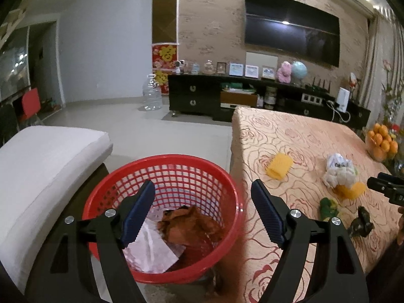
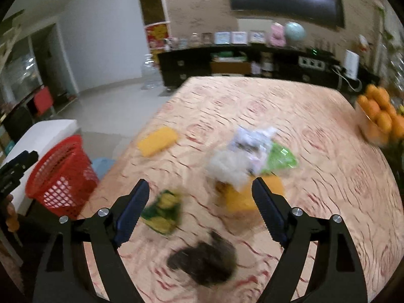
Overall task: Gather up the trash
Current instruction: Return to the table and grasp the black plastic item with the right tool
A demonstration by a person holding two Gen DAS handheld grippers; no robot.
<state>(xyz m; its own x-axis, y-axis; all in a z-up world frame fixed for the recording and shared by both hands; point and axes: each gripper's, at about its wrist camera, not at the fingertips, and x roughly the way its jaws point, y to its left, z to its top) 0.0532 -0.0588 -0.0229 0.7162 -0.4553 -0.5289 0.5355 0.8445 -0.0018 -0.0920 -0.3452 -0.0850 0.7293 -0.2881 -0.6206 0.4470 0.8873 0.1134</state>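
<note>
A red mesh basket (image 1: 227,176) stands on the floor beside the table and holds an orange-brown wrapper (image 1: 189,224) and a white wrapper (image 1: 151,250). My left gripper (image 1: 203,212) is open and empty above the basket. On the table lie a yellow piece (image 2: 157,141), a white crumpled wrapper (image 2: 242,156) with a green bag (image 2: 280,160), an orange piece (image 2: 240,197), a green-yellow wrapper (image 2: 164,210) and a dark lump (image 2: 204,260). My right gripper (image 2: 200,209) is open and empty above the table, over these pieces. The right wrist view is blurred.
A floral tablecloth covers the table (image 1: 290,131). A bowl of oranges (image 2: 378,118) stands at its far right edge. A white cushioned seat (image 1: 43,166) is left of the basket. A dark TV cabinet (image 1: 202,96) and a water jug (image 1: 151,93) stand beyond.
</note>
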